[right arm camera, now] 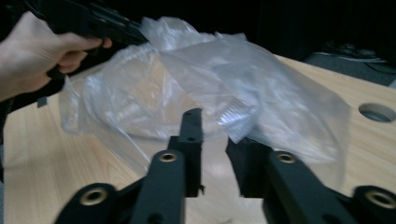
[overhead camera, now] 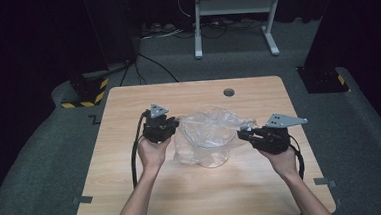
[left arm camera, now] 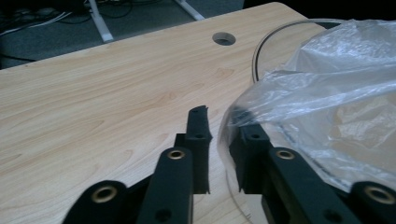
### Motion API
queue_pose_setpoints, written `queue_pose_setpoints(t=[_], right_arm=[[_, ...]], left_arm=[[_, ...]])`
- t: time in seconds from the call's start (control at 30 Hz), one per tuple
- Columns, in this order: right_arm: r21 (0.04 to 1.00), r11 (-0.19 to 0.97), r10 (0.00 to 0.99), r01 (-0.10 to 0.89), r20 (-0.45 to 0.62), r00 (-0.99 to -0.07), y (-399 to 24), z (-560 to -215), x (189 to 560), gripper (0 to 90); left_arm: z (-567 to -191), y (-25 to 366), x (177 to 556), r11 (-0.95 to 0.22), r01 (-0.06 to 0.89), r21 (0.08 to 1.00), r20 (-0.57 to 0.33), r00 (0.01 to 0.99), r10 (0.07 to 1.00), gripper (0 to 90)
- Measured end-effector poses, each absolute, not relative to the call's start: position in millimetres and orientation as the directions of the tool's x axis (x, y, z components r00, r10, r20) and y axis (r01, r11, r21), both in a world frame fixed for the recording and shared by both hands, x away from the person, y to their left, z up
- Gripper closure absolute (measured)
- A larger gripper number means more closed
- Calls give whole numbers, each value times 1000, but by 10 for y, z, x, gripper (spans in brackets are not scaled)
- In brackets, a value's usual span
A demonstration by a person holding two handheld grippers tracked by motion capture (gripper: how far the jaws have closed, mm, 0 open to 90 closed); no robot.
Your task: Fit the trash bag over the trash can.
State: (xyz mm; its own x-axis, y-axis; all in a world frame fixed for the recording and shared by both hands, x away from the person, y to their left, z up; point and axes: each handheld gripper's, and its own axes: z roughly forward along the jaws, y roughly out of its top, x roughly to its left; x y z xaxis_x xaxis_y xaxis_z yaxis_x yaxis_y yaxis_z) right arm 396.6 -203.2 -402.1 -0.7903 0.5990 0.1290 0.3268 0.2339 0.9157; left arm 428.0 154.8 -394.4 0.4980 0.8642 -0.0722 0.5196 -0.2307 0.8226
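Note:
A clear round bowl (overhead camera: 212, 153) stands in the middle of the wooden table (overhead camera: 133, 191), with a crumpled clear plastic bag (overhead camera: 214, 126) draped in and over it. My left gripper (overhead camera: 177, 123) is at the bag's left edge. In the left gripper view its jaws (left arm camera: 219, 128) stand apart, the bag (left arm camera: 336, 93) lying over the right one, and the bowl's rim (left arm camera: 256, 51) shows beyond. My right gripper (overhead camera: 242, 133) is at the bag's right edge. Its jaws (right arm camera: 217, 135) also show a gap, with the bag (right arm camera: 210, 79) just ahead of the tips.
A round cable hole (overhead camera: 228, 92) sits near the table's far edge. Beyond the table are a white stand (overhead camera: 232, 7), floor cables (overhead camera: 151, 65) and yellow-black striped bases (overhead camera: 85, 96). The person's left hand (right arm camera: 32, 56) shows in the right gripper view, holding the other gripper (right arm camera: 93, 21).

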Motion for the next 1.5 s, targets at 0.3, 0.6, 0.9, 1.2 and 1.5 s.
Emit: queue_pose_setpoints(t=[0.3, 0.6, 0.9, 1.2, 1.5], right_arm=[[934, 156, 605, 320, 166, -779, -1941, -3919, 4178, 900], [892, 134, 693, 432, 227, -684, -2001, -4076, 4511, 900], [937, 198, 613, 289, 112, -782, -1909, -3851, 4144, 730], [947, 274, 543, 169, -8, -840, -1535, -3637, 4086, 627], [924, 296, 671, 242, -21, -741, -1505, -3763, 4503, 602]], left_arm=[[-3921, 1507, 4429, -197, 537, 820, -135, 517, 845, 895], [-3997, 1488, 4543, -201, 560, 804, -151, 519, 841, 891], [-3965, 1506, 4521, -208, 551, 808, -141, 523, 841, 875], [-3918, 1455, 4504, -219, 540, 813, -128, 531, 838, 867], [-3920, 1442, 4514, -243, 523, 817, -103, 547, 830, 861]])
